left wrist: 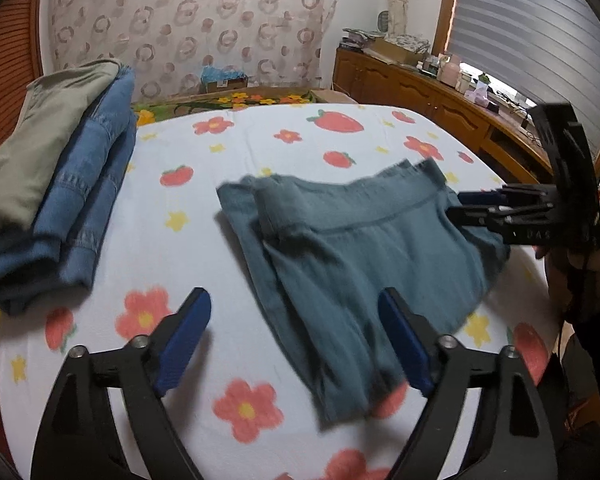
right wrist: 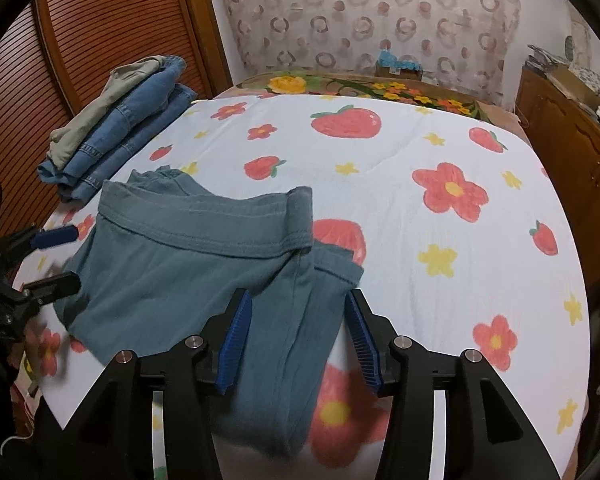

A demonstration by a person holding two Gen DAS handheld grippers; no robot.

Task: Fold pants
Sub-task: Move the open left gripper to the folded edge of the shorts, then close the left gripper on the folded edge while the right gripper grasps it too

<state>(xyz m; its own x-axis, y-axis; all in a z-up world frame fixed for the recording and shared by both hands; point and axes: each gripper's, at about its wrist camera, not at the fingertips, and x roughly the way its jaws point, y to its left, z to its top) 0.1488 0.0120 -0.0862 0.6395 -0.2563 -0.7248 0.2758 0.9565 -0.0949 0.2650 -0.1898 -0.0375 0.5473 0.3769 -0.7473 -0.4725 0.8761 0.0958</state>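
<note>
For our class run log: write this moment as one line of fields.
task: fold pants | teal pants: folded, on bed | left gripper: open, empty | right gripper: open over pants | stack: aside

A bed covered by a white strawberry-and-flower blanket (right wrist: 380, 152) carries folded teal pants (right wrist: 188, 264) at lower left and a stack of folded jeans (right wrist: 124, 128) at upper left.

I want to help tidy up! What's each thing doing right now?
teal pants: folded over, lying on the bed, nobody gripping them.
left gripper: open, holding nothing.
right gripper: open, pads either side of the pants, not pinching.
jeans and khaki pile: folded, stacked.
blanket: spread flat.
</note>
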